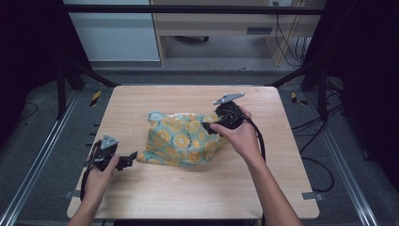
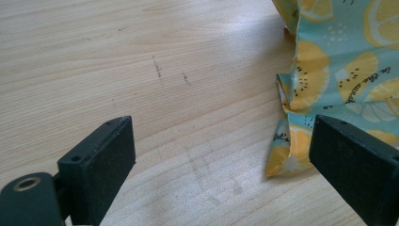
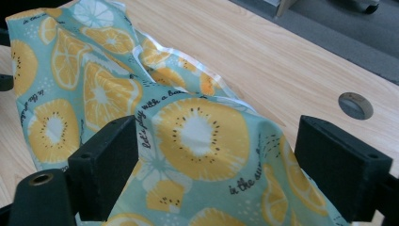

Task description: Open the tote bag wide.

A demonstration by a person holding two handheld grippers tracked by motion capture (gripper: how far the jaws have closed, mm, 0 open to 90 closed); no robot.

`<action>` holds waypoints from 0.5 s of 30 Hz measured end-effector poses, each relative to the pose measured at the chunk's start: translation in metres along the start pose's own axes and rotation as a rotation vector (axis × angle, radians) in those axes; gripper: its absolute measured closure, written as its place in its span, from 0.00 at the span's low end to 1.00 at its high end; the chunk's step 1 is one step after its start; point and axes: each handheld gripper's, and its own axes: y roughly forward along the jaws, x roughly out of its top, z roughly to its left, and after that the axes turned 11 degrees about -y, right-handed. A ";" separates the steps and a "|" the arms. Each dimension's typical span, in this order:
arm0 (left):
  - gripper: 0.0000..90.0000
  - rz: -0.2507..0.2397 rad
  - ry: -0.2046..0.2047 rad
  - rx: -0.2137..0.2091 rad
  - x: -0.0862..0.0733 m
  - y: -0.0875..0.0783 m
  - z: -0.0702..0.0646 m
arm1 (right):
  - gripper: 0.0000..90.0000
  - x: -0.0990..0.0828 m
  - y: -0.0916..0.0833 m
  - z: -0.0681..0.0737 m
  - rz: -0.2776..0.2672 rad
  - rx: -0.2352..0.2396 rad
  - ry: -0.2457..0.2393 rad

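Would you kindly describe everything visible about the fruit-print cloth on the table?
The cloth is thin teal fabric printed with yellow citrus slices, small black script and a pale hemmed edge. It lies crumpled and bunched near the middle of the wooden table, resting on it. One folded corner touches the tabletop.

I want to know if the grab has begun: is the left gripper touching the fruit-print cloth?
Cannot tell. In the left gripper view the cloth edge runs behind one jaw of the left gripper; contact there is hidden.
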 end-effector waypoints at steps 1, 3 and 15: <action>0.08 0.001 0.000 0.000 0.000 0.000 0.000 | 0.23 0.000 0.001 0.002 0.004 0.005 0.001; 0.08 0.001 0.000 0.000 0.000 0.000 0.000 | 0.24 0.000 0.001 0.002 0.006 0.007 -0.003; 0.08 -0.003 -0.004 -0.001 0.000 0.000 0.000 | 0.92 0.000 -0.005 0.018 0.004 0.037 -0.107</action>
